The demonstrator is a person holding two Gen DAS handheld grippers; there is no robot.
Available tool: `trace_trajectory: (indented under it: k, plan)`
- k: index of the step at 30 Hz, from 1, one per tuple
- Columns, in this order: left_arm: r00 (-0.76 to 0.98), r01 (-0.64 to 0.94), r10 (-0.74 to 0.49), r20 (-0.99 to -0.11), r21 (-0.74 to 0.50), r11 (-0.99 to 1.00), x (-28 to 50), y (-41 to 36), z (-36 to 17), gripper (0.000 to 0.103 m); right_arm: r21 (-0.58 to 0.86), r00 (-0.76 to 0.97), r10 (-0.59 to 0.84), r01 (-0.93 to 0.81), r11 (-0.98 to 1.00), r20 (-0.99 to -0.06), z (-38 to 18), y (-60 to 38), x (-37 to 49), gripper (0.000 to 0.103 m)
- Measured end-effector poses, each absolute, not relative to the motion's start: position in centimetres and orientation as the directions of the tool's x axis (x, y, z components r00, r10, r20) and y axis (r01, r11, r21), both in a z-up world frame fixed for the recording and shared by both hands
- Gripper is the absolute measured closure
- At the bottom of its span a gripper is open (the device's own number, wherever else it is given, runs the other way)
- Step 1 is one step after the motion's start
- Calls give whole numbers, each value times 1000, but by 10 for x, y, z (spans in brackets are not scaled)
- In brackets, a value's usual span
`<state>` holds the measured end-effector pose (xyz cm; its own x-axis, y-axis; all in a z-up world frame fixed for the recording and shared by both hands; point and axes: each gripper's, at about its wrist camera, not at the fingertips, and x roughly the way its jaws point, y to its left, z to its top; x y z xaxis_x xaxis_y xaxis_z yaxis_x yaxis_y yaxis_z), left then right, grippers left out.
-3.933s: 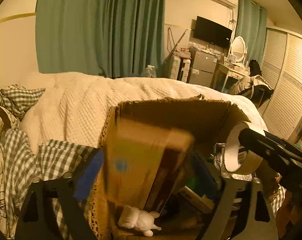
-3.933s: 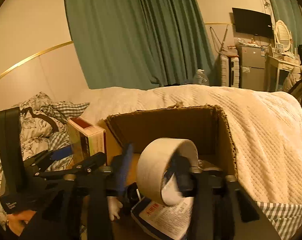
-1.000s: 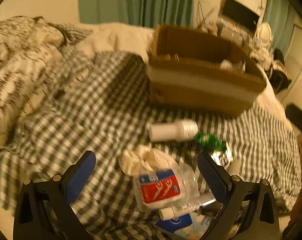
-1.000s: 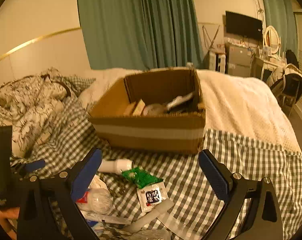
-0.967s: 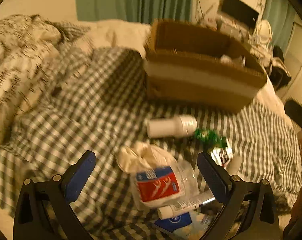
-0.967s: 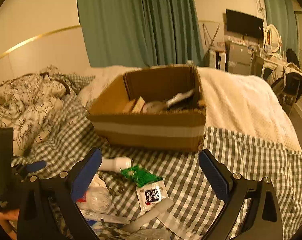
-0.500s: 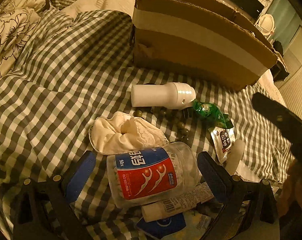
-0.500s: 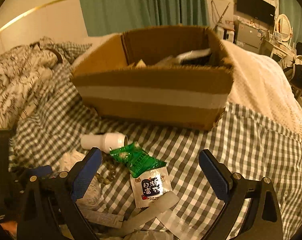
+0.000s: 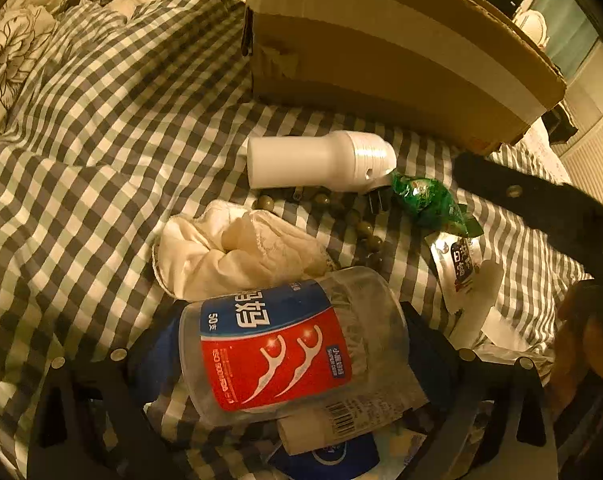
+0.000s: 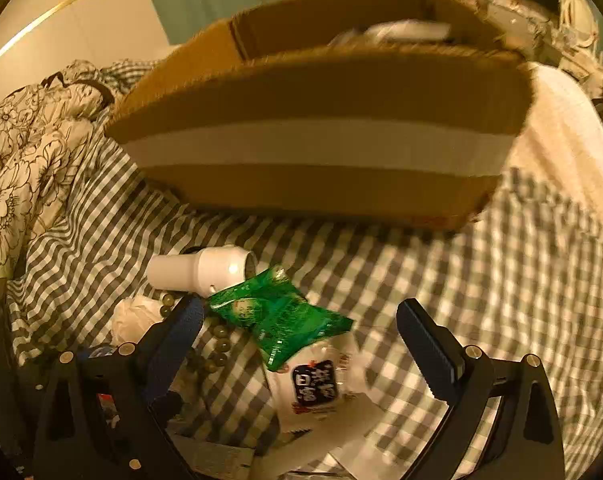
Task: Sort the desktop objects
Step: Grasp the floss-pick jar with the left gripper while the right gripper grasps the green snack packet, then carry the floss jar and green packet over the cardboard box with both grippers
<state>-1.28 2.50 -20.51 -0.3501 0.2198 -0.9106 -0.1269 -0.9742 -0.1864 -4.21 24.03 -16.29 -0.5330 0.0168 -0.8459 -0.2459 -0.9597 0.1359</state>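
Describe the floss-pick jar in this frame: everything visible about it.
The jar is clear plastic, roughly cylindrical, lying on its side on the checked sheet. A blue and red label with two white floss-pick drawings and "50" wraps it. It sits between the left gripper's fingers, which flank both sides; contact isn't clear. A crumpled white cloth touches its far edge, and a small tube lies against its near side.
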Motion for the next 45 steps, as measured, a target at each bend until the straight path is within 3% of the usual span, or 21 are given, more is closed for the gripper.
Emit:
trace_trajectory:
  k: [2,4,11,15,19,25,45]
  plan:
    - [-363,-138,219,-906,-181,-974,-13,27,-203,4,184,-515,-38,-234,-955,-856,-173,241,-48,6]
    - [-377,-149,226,-898,-182,-972,-13,27,-200,6,198,-488,-64,-229,-953,-871,-181,240,-52,15]
    - [-434,-173,218,-874,-157,-972,-13,24,-190,6,200,-415,-85,-242,-950,-906,-201,240,-55,21]
    - [-466,-170,207,-860,-143,-975,-13,21,-182,7,168,-388,-57,-258,-951,-920,-206,242,-56,51]
    - [-511,-168,198,-837,-128,-977,-15,18,-171,7,168,-404,-58,-241,-956,-913,-203,240,-53,67]
    - [-603,-182,192,-774,-101,-978,-5,13,-141,7,145,-452,-12,-260,-955,-892,-190,239,-47,74]
    - [-844,-189,171,-509,-16,-982,51,-4,-39,7,83,-679,105,-239,-967,-726,-85,197,19,76]
